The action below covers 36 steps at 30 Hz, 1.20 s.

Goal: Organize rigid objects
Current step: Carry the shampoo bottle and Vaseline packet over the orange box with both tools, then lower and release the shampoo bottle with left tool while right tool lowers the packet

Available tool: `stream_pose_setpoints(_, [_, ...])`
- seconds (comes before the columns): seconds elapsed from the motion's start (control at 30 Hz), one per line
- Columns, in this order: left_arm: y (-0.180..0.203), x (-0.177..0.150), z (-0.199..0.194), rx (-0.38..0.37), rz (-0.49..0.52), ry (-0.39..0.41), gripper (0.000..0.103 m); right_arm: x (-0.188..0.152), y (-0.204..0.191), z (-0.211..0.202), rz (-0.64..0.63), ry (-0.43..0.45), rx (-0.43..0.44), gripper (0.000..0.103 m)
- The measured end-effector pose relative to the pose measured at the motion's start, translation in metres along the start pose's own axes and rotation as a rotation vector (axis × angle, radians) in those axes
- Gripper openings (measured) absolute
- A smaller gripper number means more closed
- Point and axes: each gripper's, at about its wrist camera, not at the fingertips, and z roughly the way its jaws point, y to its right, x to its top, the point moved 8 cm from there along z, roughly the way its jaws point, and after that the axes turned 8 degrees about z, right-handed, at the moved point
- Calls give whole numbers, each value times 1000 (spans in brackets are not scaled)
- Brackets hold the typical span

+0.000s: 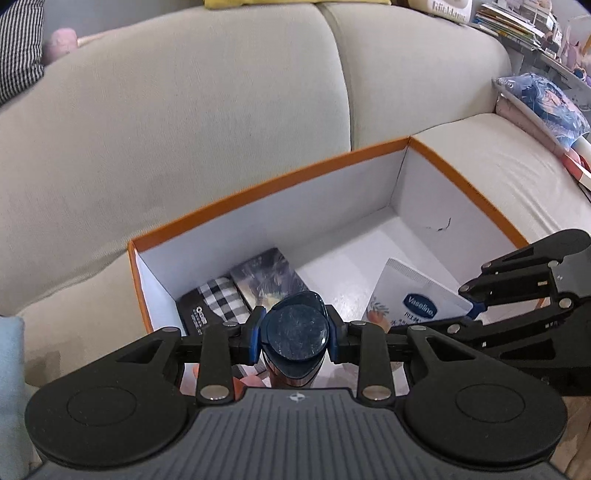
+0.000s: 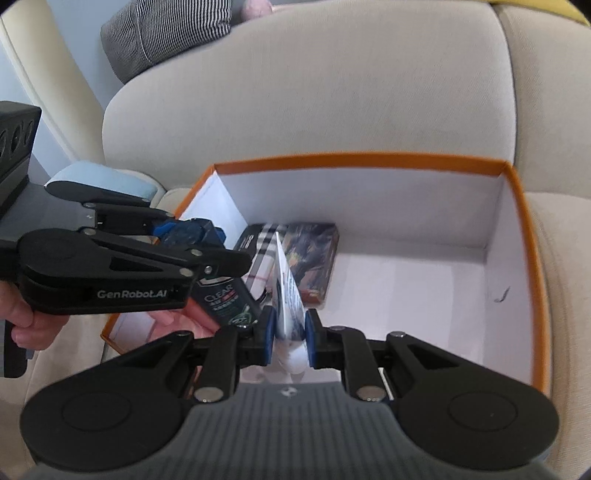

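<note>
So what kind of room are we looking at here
Most likely a home living room: a cream fabric sofa holds the orange-rimmed white cardboard box, a black-and-white striped cushion lies at one end, and stacked books sit beside it.

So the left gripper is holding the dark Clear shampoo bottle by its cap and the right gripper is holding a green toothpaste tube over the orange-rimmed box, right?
Nearly. The right gripper holds a white Vaseline tube, not green toothpaste; the left wrist view shows the label. The left gripper does hold the dark Clear shampoo bottle by its cap, over the orange-rimmed box.
</note>
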Motion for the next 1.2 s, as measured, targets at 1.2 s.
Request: stream_pose_setpoints(1.2, [-63, -73, -88, 196, -536, 155, 60, -29, -56, 31, -3, -148, -90, 19])
